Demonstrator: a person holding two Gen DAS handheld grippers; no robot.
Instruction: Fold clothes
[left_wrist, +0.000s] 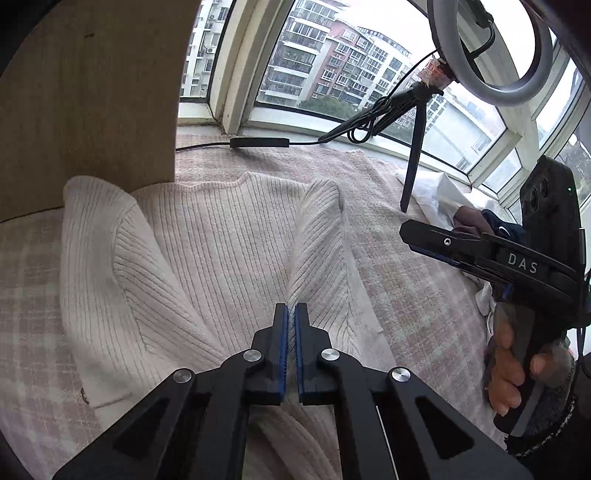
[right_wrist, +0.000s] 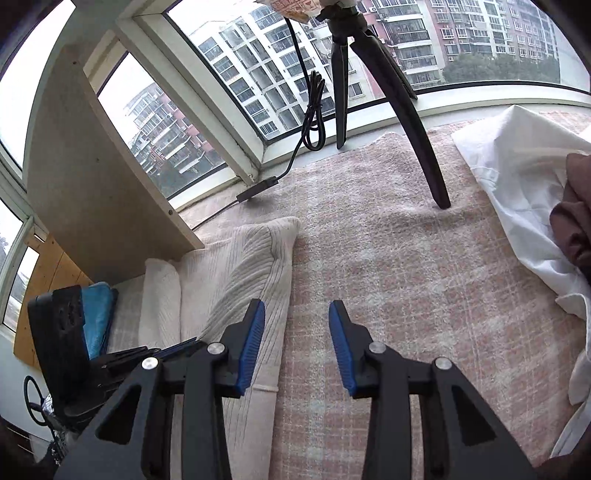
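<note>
**A:** What fills the left wrist view?

**B:** A cream ribbed sweater (left_wrist: 207, 236) lies across the middle of the frame on a pink and white checked blanket (left_wrist: 413, 295). At the bottom centre, the left gripper (left_wrist: 291, 314) has its two blue-padded jaws pressed together on a raised fold of the sweater, and the knit rises from the pinch in a ridge toward the upper middle.

**A:** Is the other gripper visible there?

**B:** Yes, at the right edge. The right gripper (left_wrist: 417, 236) points left, above the blanket and apart from the sweater. A hand (left_wrist: 511, 373) grips its handle at lower right. From this side view its jaws are hard to read.

**A:** And the right wrist view?

**B:** There the right gripper (right_wrist: 297, 314) sits at bottom centre with its blue pads spread wide, holding nothing. The left pad hangs over the sweater's (right_wrist: 236, 280) right edge; the right pad is over bare blanket (right_wrist: 424, 295). The sweater occupies the lower left of the frame.

**A:** What else is around?

**B:** A black tripod (right_wrist: 417, 122) stands on the blanket in the upper centre, with a black cable (right_wrist: 314, 118) looping down beside it. White cloth (right_wrist: 517, 173) is heaped at the right edge with something brown (right_wrist: 572, 221) on it. A pale wooden board (right_wrist: 96, 177) leans at upper left. Curved windows (right_wrist: 243, 62) run along the top, showing apartment blocks. In the left wrist view, a ring light (left_wrist: 495, 48) sits at the upper right above the tripod (left_wrist: 413, 155).
</note>
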